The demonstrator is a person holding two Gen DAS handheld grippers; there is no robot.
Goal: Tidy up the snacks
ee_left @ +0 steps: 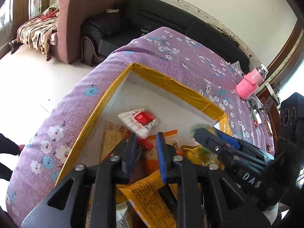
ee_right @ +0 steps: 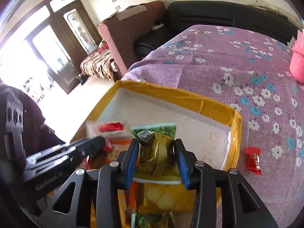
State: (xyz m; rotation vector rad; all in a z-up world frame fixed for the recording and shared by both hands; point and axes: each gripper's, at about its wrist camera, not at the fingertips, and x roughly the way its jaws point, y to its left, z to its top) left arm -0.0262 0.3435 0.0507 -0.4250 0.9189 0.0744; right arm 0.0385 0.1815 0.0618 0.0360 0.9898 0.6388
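Note:
A white box with yellow-taped rim (ee_left: 172, 86) (ee_right: 171, 94) sits on the purple flowered cloth and holds several snack packets. My left gripper (ee_left: 146, 142) hangs over the box's near part, jaws a little apart and nothing pressed between them; a blurred white-and-red packet (ee_left: 141, 121) (ee_right: 109, 128) lies just beyond its tips. My right gripper (ee_right: 155, 148) is shut on a crumpled green-and-yellow packet (ee_right: 157, 148), which stands upright between the blue pads above the box. Each gripper shows in the other's view: the right gripper (ee_left: 201, 131), the left gripper (ee_right: 101, 142).
A small red wrapped candy (ee_right: 252, 160) lies on the cloth right of the box. A pink knitted cup (ee_left: 247, 87) (ee_right: 297, 64) stands at the table's far right. Yellow and orange packets (ee_left: 148, 193) (ee_right: 161, 199) fill the box's near end. Sofas stand behind the table.

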